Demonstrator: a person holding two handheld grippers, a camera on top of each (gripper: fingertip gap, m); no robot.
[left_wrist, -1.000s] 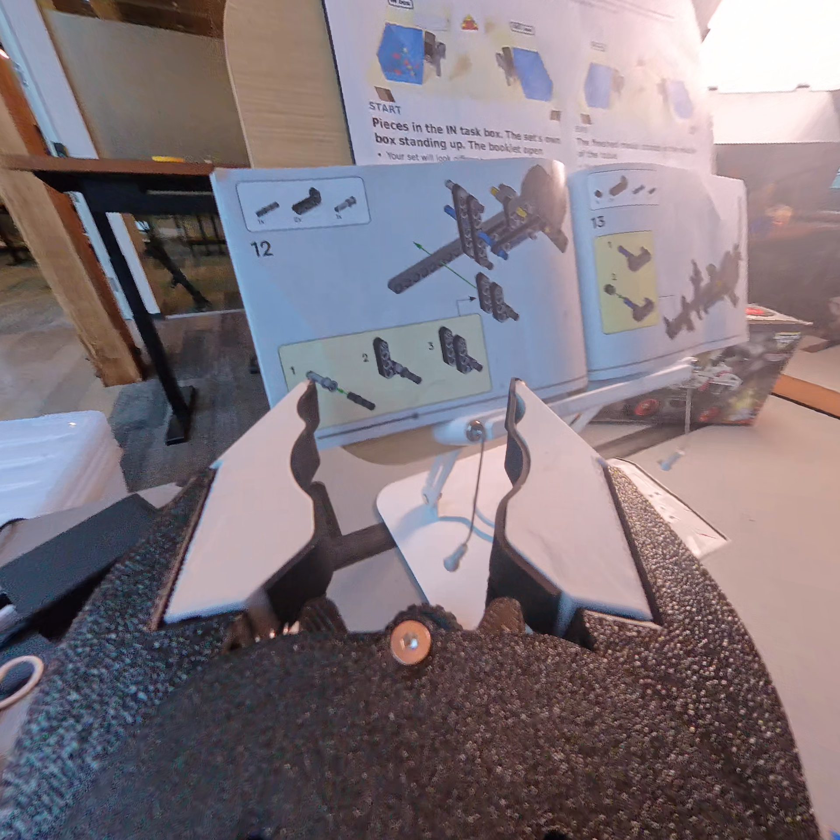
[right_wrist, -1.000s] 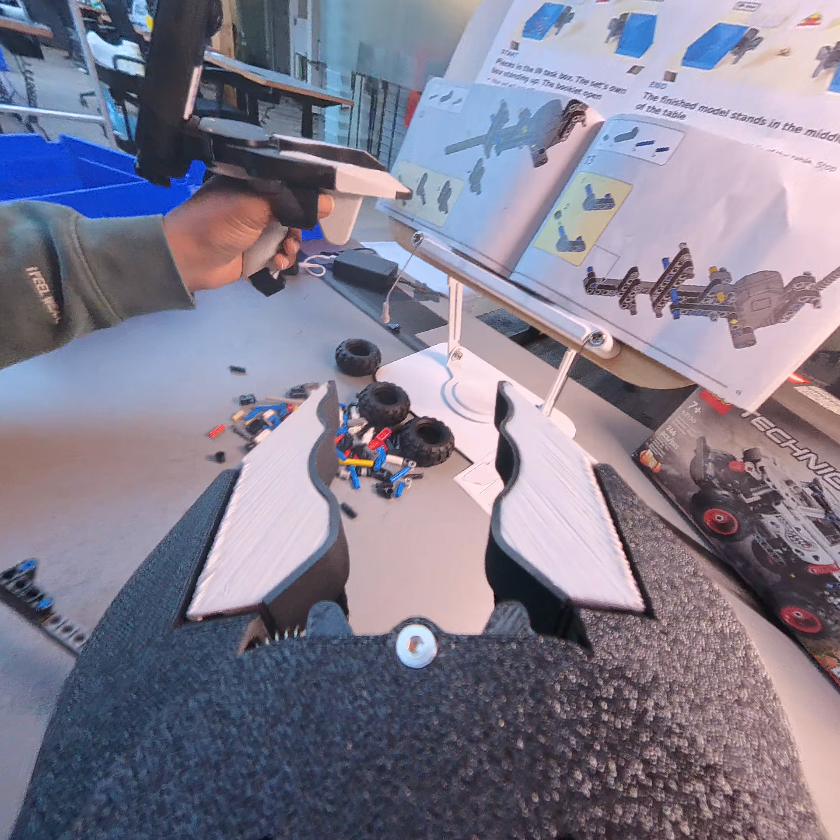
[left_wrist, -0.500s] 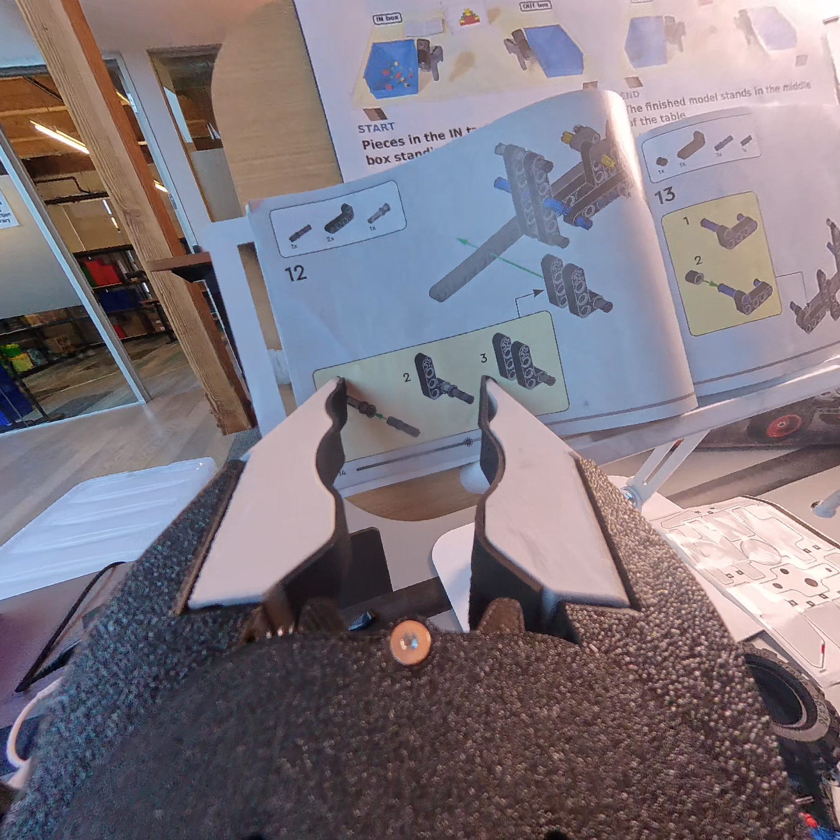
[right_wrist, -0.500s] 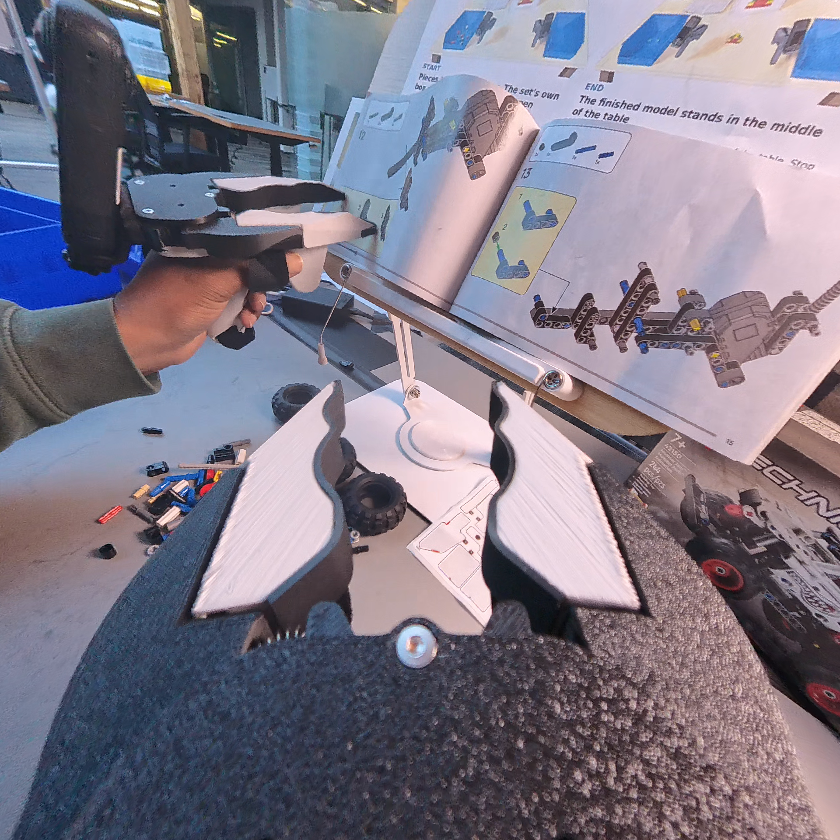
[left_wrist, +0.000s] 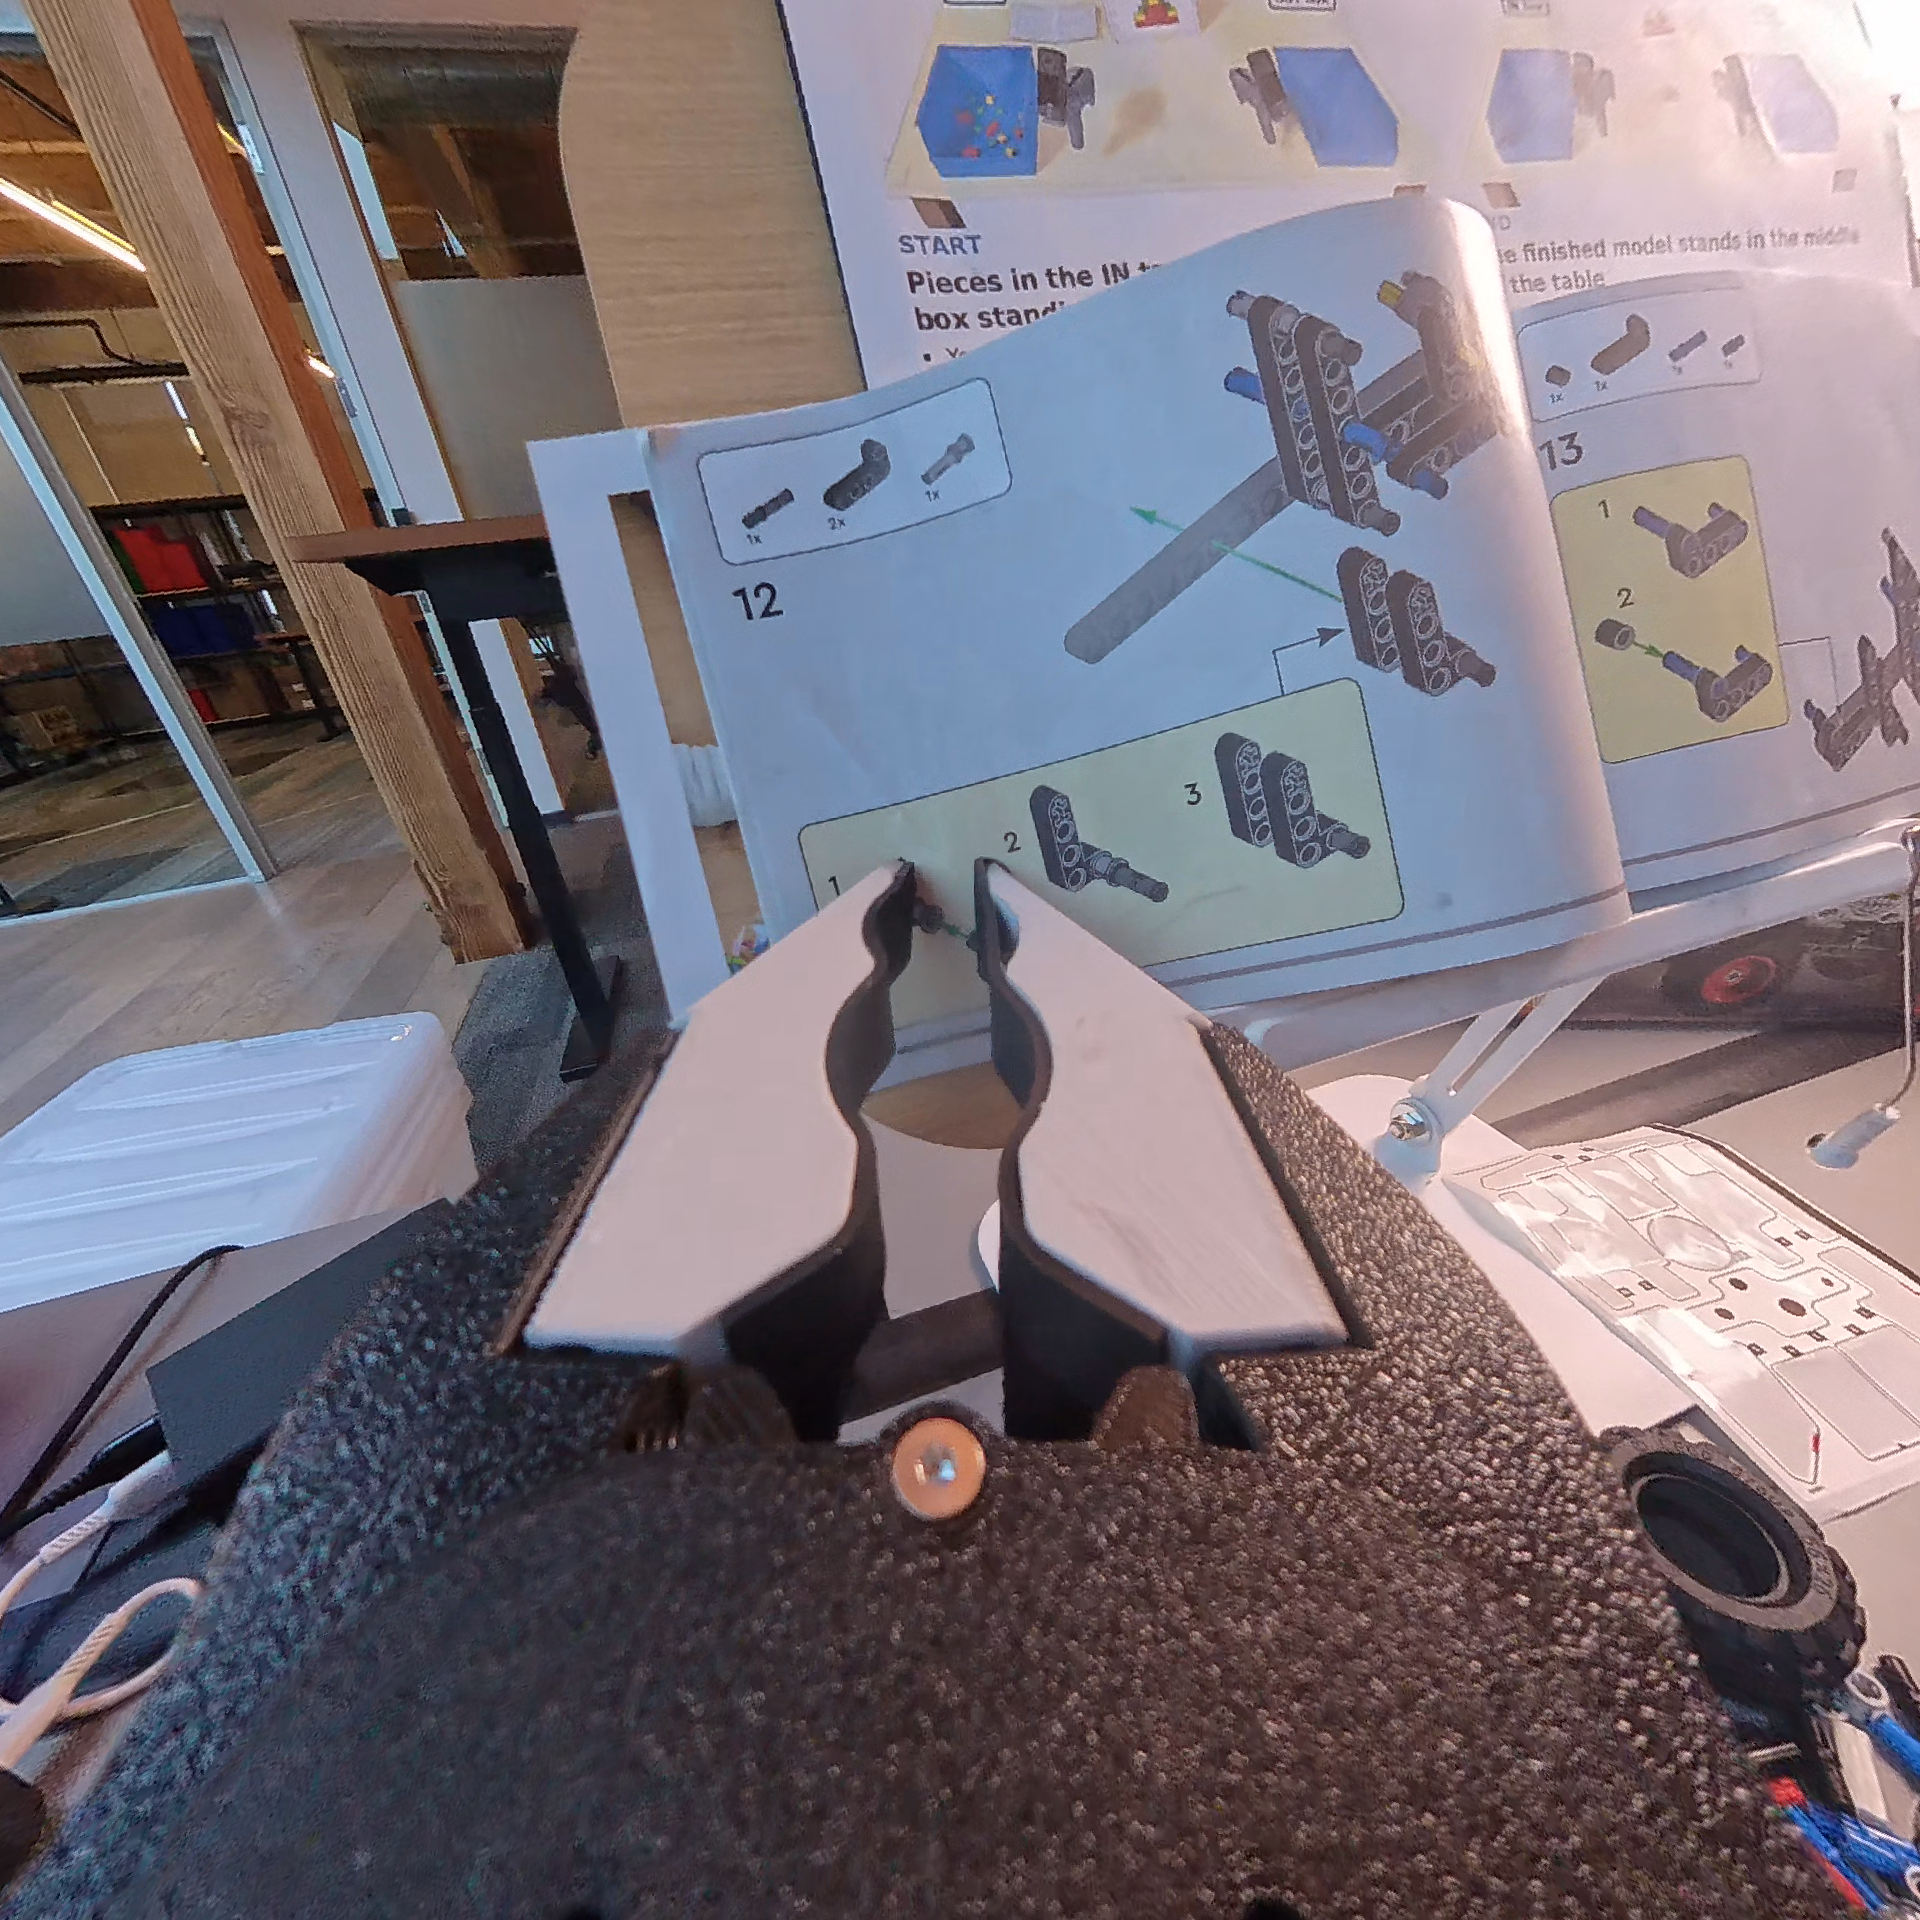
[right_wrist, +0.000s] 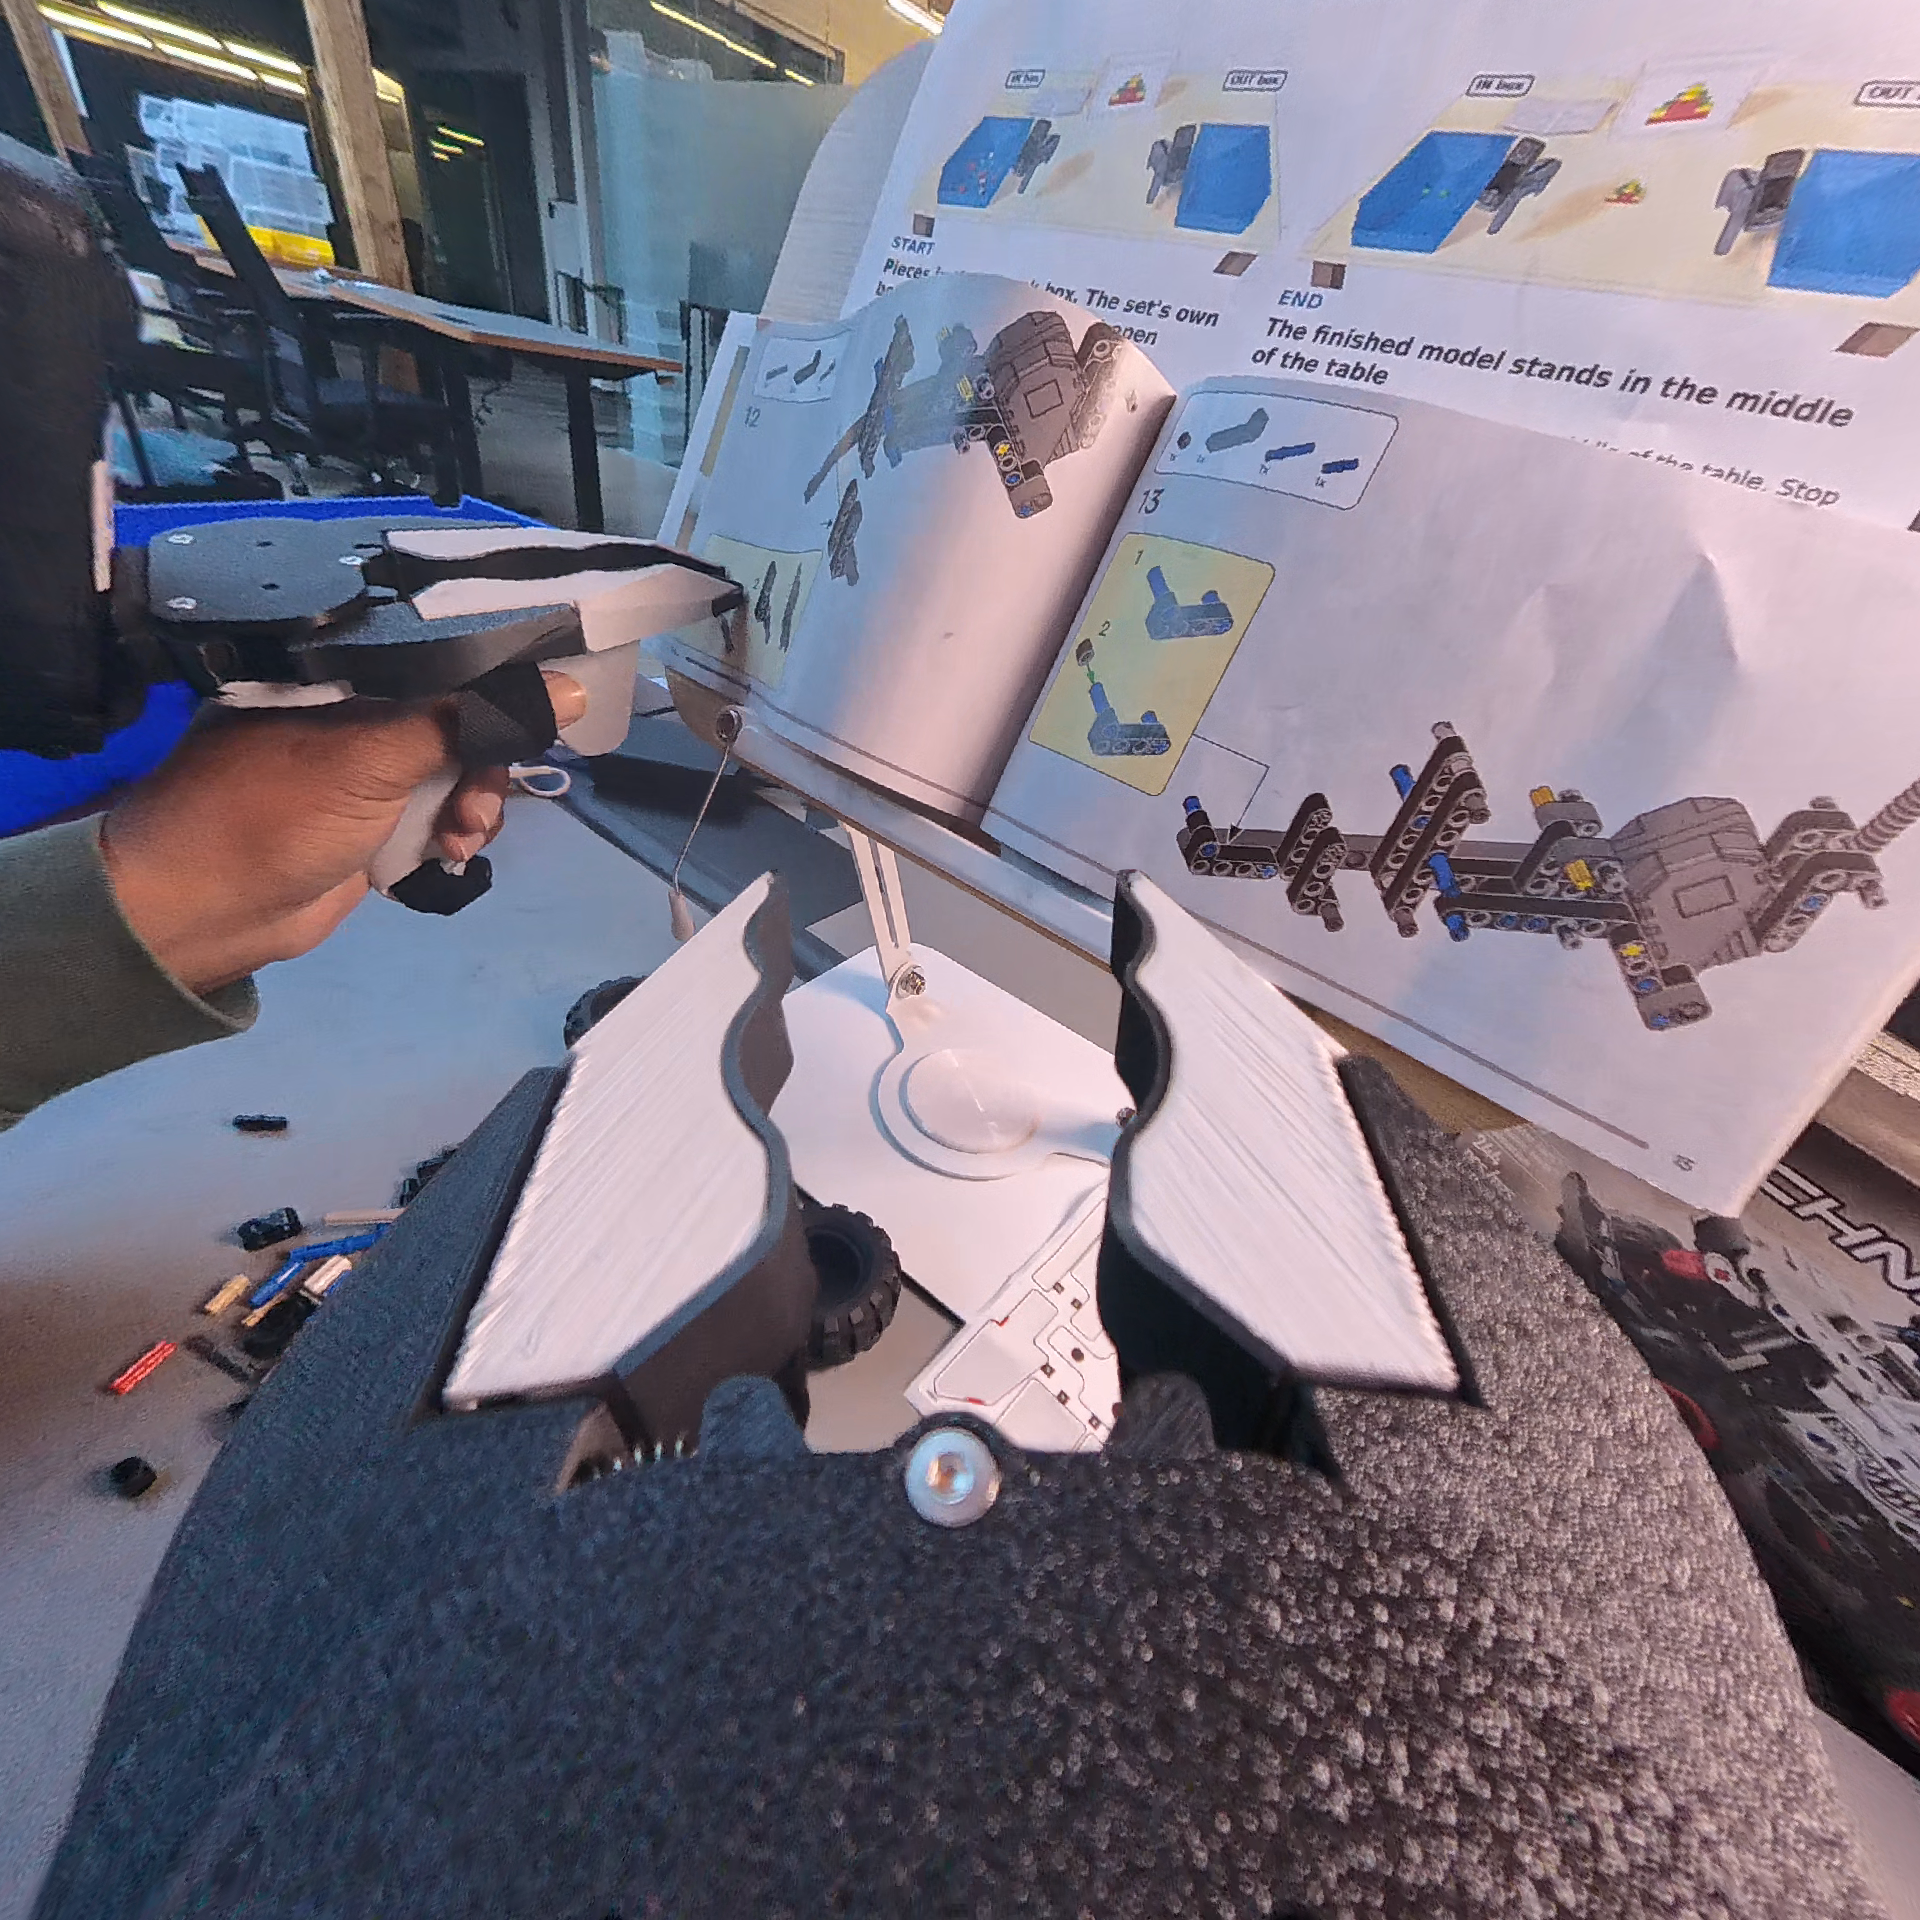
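Observation:
An open instruction booklet (left_wrist: 1039, 623) stands on a white stand (right_wrist: 987, 1049) on the grey table. My left gripper (left_wrist: 943, 883) points at the lower left corner of the booklet's left page, its tips right at the paper with only a narrow gap between them and nothing held. It also shows in the right wrist view (right_wrist: 717, 597), held level by a hand (right_wrist: 281, 831), tips against that page. My right gripper (right_wrist: 948, 883) is wide open and empty above the stand's base, below the booklet's (right_wrist: 1455, 675) right page.
Black tyres (right_wrist: 847, 1288) (left_wrist: 1745, 1558), a sticker sheet (right_wrist: 1039, 1351) and several small loose pieces (right_wrist: 281, 1278) lie by the stand. A set box (right_wrist: 1766, 1351) lies at the right. A poster (right_wrist: 1455, 208) stands behind. A white bin (left_wrist: 208, 1122) and black adapter (left_wrist: 270, 1361) sit left. Tip to tip, the grippers are about 20 cm apart.
My left gripper has moved up to the booklet's left page and its jaws have narrowed from wide open to a slim gap. My right gripper has risen toward the stand, still open.

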